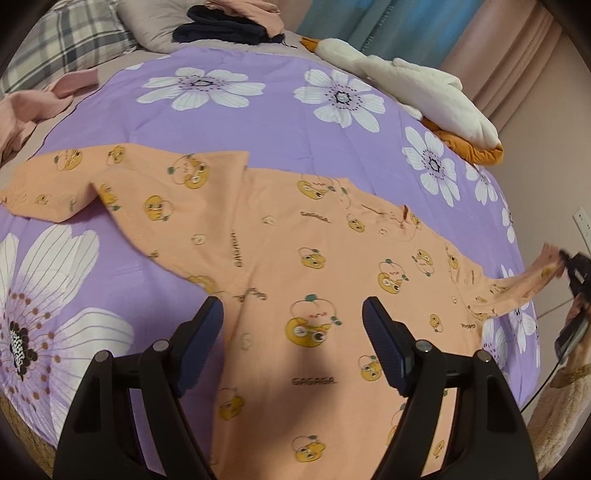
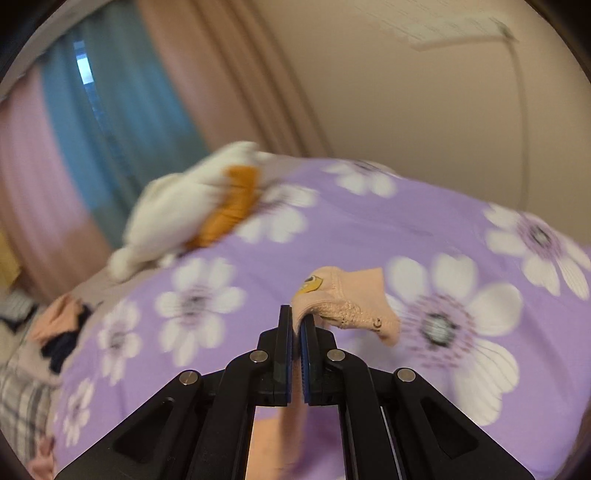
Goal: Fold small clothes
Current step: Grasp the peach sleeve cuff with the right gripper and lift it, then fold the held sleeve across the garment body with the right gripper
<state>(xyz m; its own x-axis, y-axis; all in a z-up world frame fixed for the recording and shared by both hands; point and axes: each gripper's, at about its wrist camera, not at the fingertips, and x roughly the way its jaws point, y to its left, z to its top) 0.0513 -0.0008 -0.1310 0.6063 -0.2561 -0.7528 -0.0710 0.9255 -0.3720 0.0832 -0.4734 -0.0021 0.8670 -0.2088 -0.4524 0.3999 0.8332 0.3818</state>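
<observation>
A lilac quilt printed with large white flowers (image 1: 280, 122) covers the bed and fills most of both views. Spread flat across it lies the peach-orange small cotton shirt printed with yellow cartoon faces and "GAGAGA" lettering (image 1: 295, 258), running from the left edge of the left wrist view to the right. One sleeve lies flat at far left; the opposite end is drawn off the quilt toward the right edge.

At the far right of the quilt rests a white plush toy with orange-brown parts (image 1: 424, 92). Beyond the far edge of the quilt sit a grey-beige pillow (image 1: 147, 26), a plaid grey-and-white cloth (image 1: 66, 44) and a pile of dark navy and pink folded clothes (image 1: 229, 22). A crumpled pink garment (image 1: 22, 114) lies at the far left. Blue and pink curtains (image 2: 110, 110) hang behind the bed.

The left gripper (image 1: 291, 325) hovers over the near part of the shirt body. Its jaws stand wide apart, one blue-padded finger on each side of a printed face, and nothing is clamped between them.

The right gripper (image 2: 296, 325) has its jaws closed on a ribbed hem edge of the shirt; the fabric folds out between the pads and hangs to the right. In the left wrist view the same gripper appears at the right edge (image 1: 565, 266), holding the lifted end of the shirt clear of the quilt. The right wrist view is blurred.
</observation>
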